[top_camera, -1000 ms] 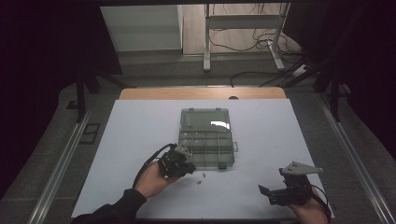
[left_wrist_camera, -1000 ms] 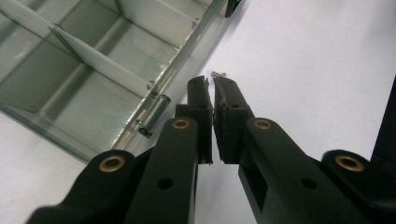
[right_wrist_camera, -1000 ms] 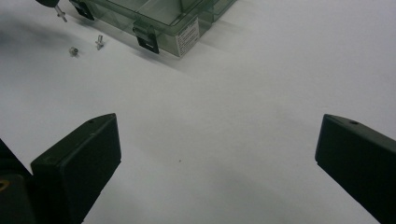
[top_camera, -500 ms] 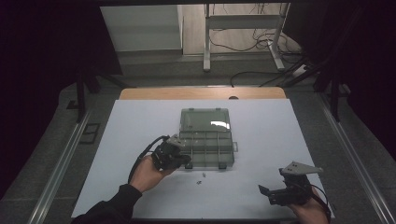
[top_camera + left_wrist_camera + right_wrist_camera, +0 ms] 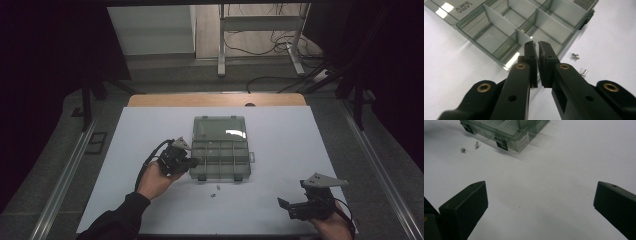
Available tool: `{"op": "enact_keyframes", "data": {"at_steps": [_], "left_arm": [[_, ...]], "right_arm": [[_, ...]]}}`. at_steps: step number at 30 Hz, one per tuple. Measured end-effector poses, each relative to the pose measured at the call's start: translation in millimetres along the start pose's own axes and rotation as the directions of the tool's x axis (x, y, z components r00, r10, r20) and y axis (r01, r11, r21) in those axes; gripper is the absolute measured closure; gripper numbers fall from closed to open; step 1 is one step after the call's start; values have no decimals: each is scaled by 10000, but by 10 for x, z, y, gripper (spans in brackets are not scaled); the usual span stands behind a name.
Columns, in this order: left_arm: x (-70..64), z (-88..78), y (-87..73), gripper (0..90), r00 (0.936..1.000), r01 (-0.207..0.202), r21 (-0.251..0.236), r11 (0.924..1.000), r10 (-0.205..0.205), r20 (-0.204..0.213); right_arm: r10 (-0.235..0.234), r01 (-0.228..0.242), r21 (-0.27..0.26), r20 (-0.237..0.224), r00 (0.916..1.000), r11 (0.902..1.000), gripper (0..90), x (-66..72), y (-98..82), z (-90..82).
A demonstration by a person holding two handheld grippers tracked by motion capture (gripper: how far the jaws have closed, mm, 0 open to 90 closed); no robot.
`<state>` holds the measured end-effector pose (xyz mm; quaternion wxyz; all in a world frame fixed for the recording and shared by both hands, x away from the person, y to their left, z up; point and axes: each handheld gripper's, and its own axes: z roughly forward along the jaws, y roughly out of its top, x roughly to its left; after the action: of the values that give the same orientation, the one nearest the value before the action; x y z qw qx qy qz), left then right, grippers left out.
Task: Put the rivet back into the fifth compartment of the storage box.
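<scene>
Now clenched left gripper [image 5: 538, 46] fingers hover over the open organizer box's [image 5: 499, 27] compartment.

Smoky clear organiser box [image 5: 220, 152], white table [image 5: 300, 135], black tongs [image 5: 537, 50]

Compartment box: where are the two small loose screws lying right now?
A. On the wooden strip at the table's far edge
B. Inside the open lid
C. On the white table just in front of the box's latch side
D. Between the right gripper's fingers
C: the high view shows the screws on the bare table just in front of the compartment box, beside its latches.
</scene>
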<state>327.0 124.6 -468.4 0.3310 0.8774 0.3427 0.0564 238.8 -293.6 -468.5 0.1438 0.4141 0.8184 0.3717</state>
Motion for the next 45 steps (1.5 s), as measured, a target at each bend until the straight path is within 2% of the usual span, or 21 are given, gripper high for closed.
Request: {"op": "enact_keyframes", "data": {"at_steps": [13, 22, 26, 33, 40, 45], "left_arm": [[74, 122, 4, 865, 9998, 143, 115, 9998, -141, -127], [102, 263, -9, 863, 9998, 217, 350, 9992, -215, -56], [107, 285, -18, 853, 9995, 310, 249, 9992, -310, 8], [100, 253, -16, 781, 9995, 329, 141, 9994, -330, 22], [83, 172, -17, 692, 9986, 524, -114, 9986, -522, 128], [59, 136, -20, 611, 9991, 416, -298, 9987, -415, 27]], "right_arm": [[41, -40, -193, 62, 10000, 9998, 0, 12, -8, -40], [-55, 59, -243, 144, 9999, 9997, 0, 23, -11, -55], [38, -34, -294, 126, 9999, 9996, 0, 13, -16, -62], [76, -73, -260, 96, 9999, 9996, 0, 7, -16, -58], [98, -97, -262, 65, 9999, 9996, 0, 4, -16, -58], [90, -89, -249, 47, 9999, 9997, 0, 4, -16, -55]]}}
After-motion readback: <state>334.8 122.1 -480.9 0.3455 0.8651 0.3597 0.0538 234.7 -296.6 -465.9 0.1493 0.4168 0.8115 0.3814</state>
